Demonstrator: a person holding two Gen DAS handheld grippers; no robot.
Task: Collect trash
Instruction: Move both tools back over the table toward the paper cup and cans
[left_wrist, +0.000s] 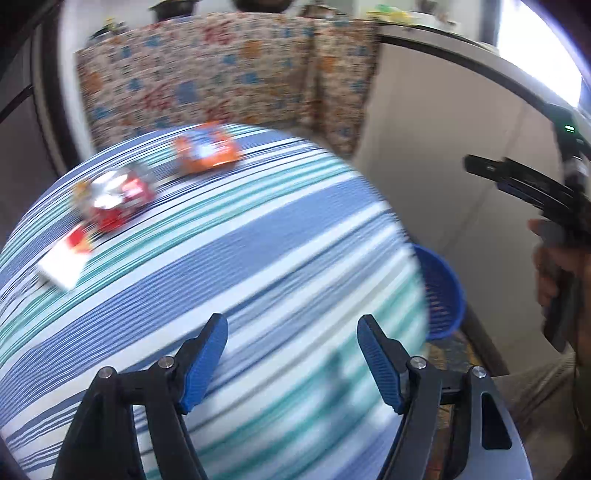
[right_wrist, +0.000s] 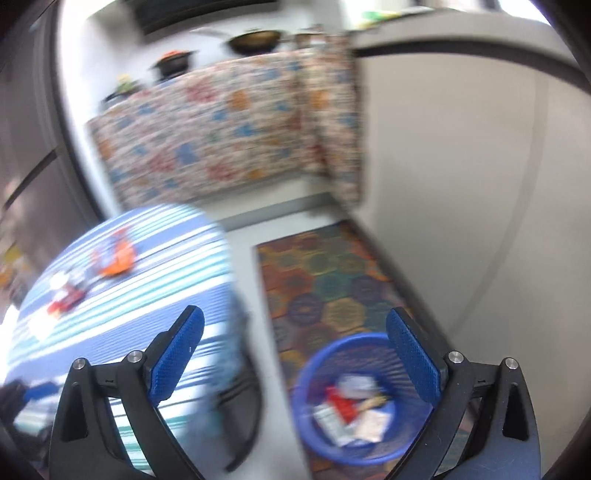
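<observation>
Both grippers are hanging empty right now. Left gripper (left_wrist: 291, 326) is gaping over the striped tablecloth (left_wrist: 258, 236), nothing between its blue pads (left_wrist: 205, 363). Three pieces of trash are lying on the cloth, well apart from it: an orange wrapper (left_wrist: 207, 149) up at eleven o'clock, a red and silver wrapper (left_wrist: 116, 199) at about ten o'clock, and a white and red packet (left_wrist: 64, 258) further round toward nine, near the cloth's edge. Everything is smearing with blur, so exactly what these wrappers are, I cannot say.

Right gripper (right_wrist: 295, 321) is spreading its jaws wide, also holding nothing. Below it, toward five o'clock, the blue basket (right_wrist: 314, 369) is sitting on a patterned mat (right_wrist: 325, 266), with several scraps of trash (right_wrist: 351, 410) already lying inside. Its right finger is overlapping the basket's rim in view. In the left camera the same basket is peeking out past the table edge at three o'clock, beside the person's hand (left_wrist: 554, 273) gripping the other tool.
</observation>
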